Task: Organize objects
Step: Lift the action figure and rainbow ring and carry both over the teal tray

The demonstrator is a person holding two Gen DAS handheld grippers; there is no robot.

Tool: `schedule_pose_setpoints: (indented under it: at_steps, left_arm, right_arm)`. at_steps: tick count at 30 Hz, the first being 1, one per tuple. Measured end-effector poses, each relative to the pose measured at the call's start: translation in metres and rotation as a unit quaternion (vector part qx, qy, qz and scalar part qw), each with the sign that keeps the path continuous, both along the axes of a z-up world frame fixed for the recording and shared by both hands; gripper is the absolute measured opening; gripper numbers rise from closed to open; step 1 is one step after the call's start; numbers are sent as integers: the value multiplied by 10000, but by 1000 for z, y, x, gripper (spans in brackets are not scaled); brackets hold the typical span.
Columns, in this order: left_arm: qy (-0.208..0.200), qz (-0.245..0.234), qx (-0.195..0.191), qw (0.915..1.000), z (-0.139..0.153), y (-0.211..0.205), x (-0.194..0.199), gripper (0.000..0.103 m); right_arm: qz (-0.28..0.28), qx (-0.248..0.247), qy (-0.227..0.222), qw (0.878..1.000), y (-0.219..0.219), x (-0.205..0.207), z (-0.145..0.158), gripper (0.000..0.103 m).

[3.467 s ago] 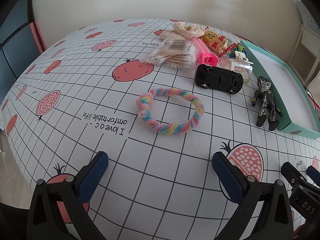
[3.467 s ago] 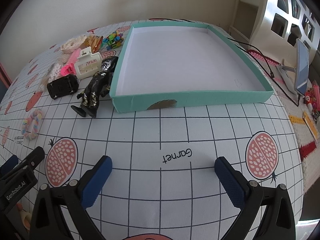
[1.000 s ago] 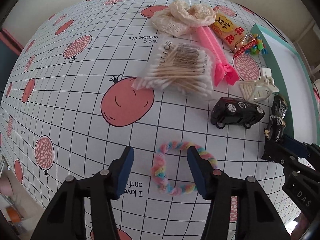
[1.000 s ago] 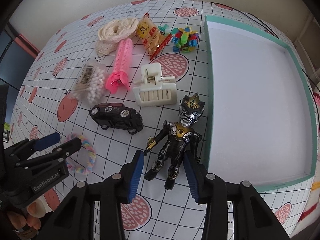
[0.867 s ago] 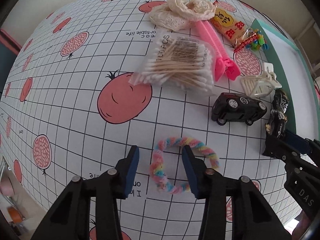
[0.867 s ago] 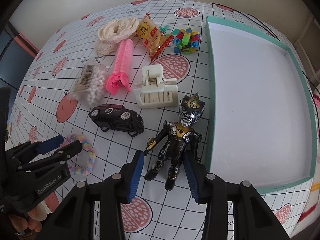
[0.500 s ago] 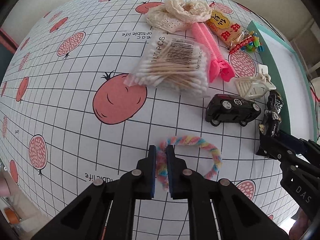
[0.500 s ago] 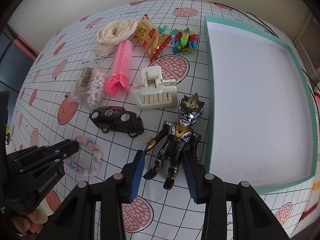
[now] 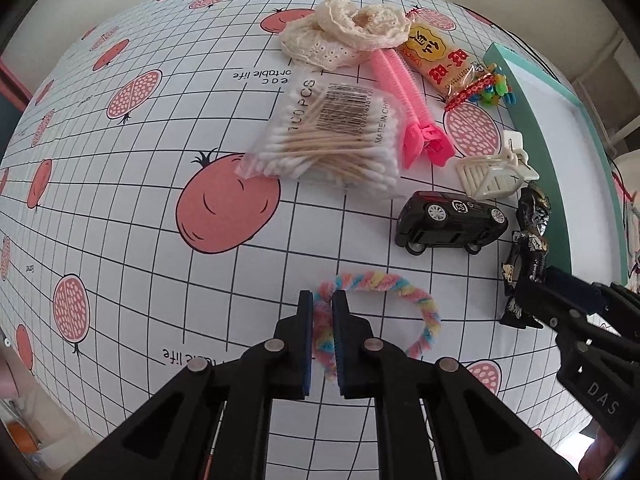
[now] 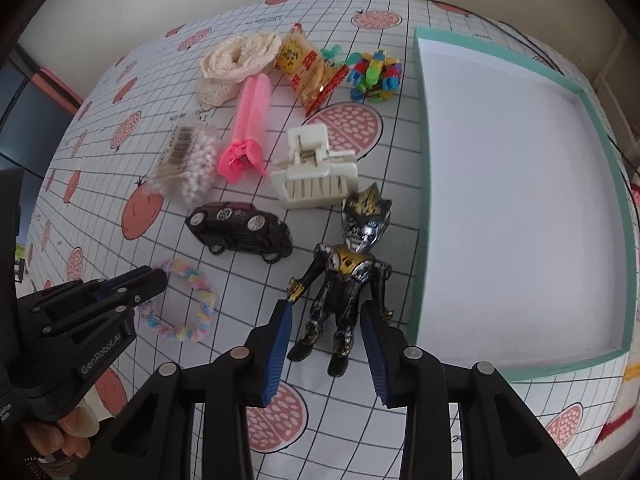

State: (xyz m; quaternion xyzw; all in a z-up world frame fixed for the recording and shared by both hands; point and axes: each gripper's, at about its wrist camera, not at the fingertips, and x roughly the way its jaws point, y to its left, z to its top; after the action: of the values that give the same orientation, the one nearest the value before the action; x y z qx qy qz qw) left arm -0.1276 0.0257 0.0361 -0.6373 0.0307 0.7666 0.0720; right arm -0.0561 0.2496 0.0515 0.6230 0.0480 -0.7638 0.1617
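A pastel twisted hair ring (image 9: pixel 400 286) lies on the gridded tablecloth. My left gripper (image 9: pixel 323 300) is shut on the ring's left side, and the pinch also shows in the right wrist view, on the hair ring (image 10: pixel 200 308) under the left gripper (image 10: pixel 154 278). A black, silver and gold action figure (image 10: pixel 352 272) lies on its back beside the teal tray (image 10: pixel 424 160). My right gripper (image 10: pixel 328 312) stands open, one finger on each side of the figure's legs and not touching them. The tray's white floor is bare.
Beyond the ring lie a black toy car (image 9: pixel 450 220), a bag of cotton swabs (image 9: pixel 328 140), a pink comb clip (image 9: pixel 404 100), a cream claw clip (image 10: pixel 316 176), a lace scrunchie (image 9: pixel 348 32), a snack packet (image 9: pixel 436 60) and colourful small clips (image 10: pixel 374 76). A person's fingers (image 10: pixel 68 432) show at the lower left.
My left gripper's fingers have come together on the hair ring, which now sits pinched and slightly dragged. The right gripper stays around the figure's legs, its gap a little narrower.
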Motion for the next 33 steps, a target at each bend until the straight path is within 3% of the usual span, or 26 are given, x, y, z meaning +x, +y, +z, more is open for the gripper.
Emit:
schedule_pose_setpoints:
  at_steps: [5,11,17,23,26,33]
  left_arm:
    - [-3,12,2,10000,2,4,5,9]
    - [-24,9,15,10000,6,12,4,9]
    - [-16,-9,48,10000,2,9,8,9]
    - [-22,-8,46,10000,4,9,9,9]
    - [-21,1,41,10000,4,9,9,9]
    - [-4,16,80,10000,2,7,7,9]
  right_arm:
    - [203,279,141,9993,-15,7,-3,39]
    - [212,271,90,9994,-18,5,-8,42]
    - [318,330,82,9989,-26,13,-11,56]
    - [372,601,168,9974,-38,13,-15,56]
    - [430,799,263,9955,-43,14,-16,47]
    - [378,700,228,9966,-43,11,-13,43]
